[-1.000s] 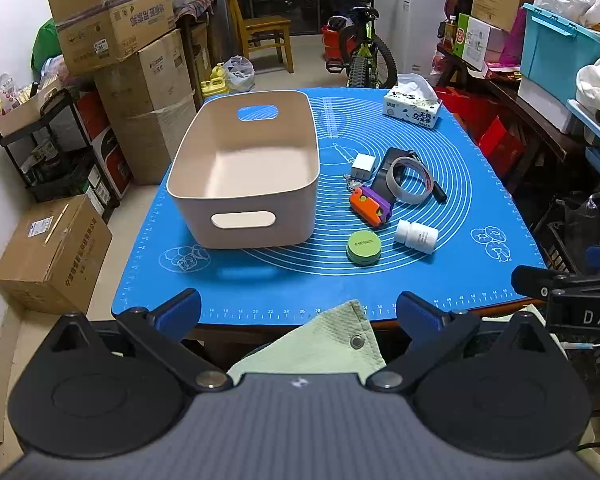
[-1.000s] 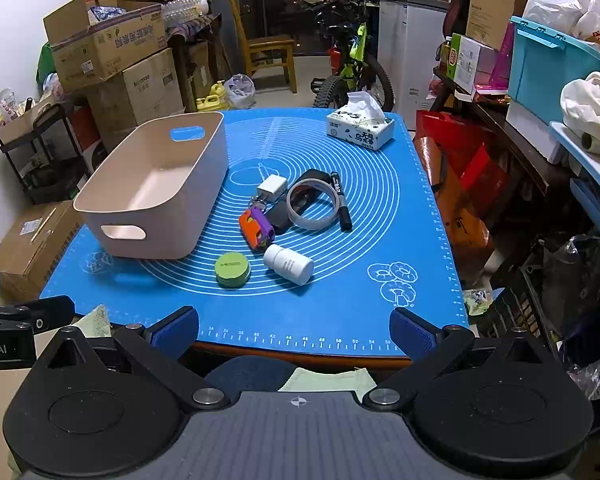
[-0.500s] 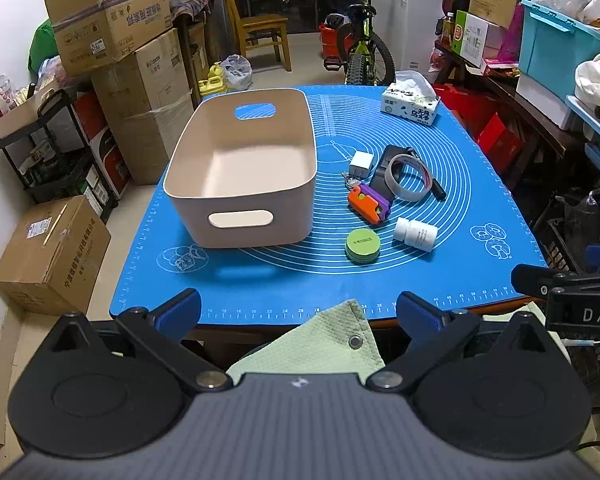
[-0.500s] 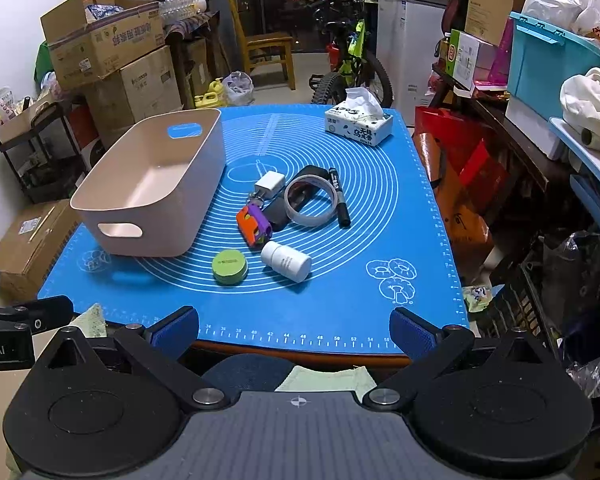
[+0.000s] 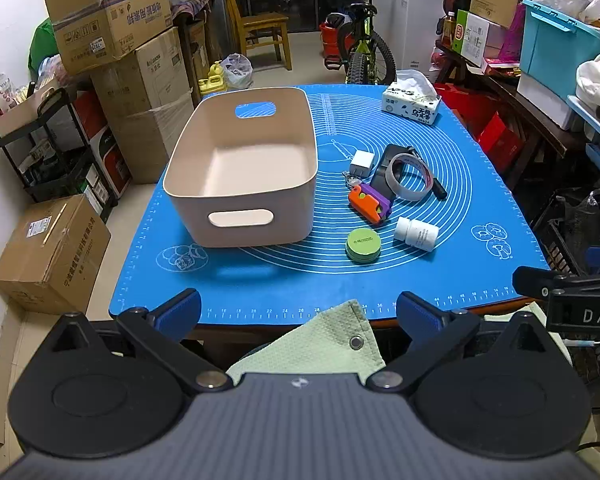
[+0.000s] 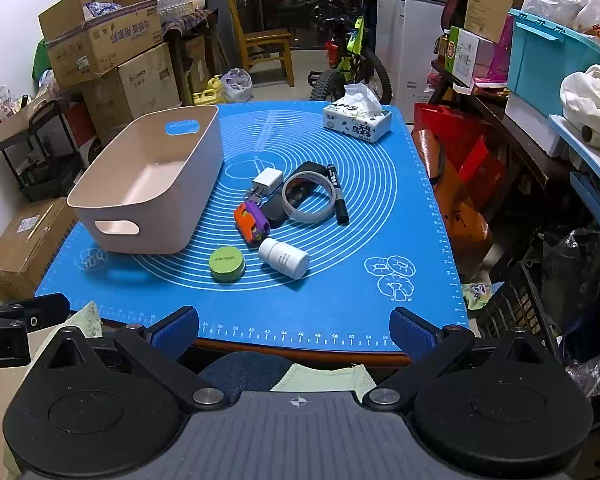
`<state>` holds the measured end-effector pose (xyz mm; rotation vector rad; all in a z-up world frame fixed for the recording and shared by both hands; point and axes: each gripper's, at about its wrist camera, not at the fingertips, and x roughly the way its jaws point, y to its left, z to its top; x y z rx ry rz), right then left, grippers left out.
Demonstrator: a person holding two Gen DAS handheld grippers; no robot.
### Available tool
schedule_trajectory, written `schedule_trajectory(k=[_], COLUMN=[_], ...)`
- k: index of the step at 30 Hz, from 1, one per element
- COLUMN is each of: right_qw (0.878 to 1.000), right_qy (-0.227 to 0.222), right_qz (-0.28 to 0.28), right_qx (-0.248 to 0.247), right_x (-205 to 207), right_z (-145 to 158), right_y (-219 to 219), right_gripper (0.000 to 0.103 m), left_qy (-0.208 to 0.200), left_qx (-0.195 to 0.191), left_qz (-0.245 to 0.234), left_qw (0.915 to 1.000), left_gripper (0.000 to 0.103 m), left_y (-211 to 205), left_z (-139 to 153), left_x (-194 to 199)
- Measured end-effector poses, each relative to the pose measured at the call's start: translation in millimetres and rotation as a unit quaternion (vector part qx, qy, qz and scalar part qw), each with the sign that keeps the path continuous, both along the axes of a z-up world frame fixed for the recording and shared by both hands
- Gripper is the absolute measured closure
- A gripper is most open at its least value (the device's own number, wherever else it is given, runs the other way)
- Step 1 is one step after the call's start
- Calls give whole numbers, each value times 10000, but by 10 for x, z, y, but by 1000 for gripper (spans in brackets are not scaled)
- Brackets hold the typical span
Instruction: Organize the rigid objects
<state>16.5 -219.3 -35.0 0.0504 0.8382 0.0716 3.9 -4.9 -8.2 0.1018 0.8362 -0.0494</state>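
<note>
An empty beige bin [image 5: 240, 200] [image 6: 140, 216] stands on the left of the blue mat [image 5: 300, 288] [image 6: 340, 300]. To its right lie a green round tin [image 5: 363, 245] [image 6: 227, 265], a white pill bottle [image 5: 416, 233] [image 6: 284, 258], an orange-purple toy [image 5: 370, 203] [image 6: 251, 222], a white charger [image 5: 360, 163] [image 6: 267, 181], a tape ring [image 5: 407, 174] [image 6: 309, 197], a black marker [image 6: 337, 196] and a dark flat device [image 5: 384, 168]. My left gripper [image 5: 298, 310] and right gripper [image 6: 294, 328] are both open and empty, held off the table's near edge.
A tissue pack [image 5: 411, 105] [image 6: 357, 120] sits at the mat's far right. Stacked cardboard boxes [image 5: 112, 32] stand to the left, a bicycle [image 5: 360, 56] behind the table, and a teal crate [image 5: 556, 52] on shelves to the right. A green cloth [image 5: 324, 344] lies below the near edge.
Both grippers have edged slightly toward the table; the objects look a little nearer. Nothing on the mat has moved.
</note>
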Motion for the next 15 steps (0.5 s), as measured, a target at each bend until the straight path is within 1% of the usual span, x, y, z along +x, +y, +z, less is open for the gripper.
schedule_trajectory(k=[15], right_qw=[10000], right_qy=[33], right_qz=[0], right_qx=[-12], right_x=[8], right_z=[16], right_y=[23], right_gripper=[2], left_qy=[8], left_qx=[9], left_qz=[20], left_qw=[10000], left_gripper=[1], left_y=[20], left_z=[-32], left_x=[8])
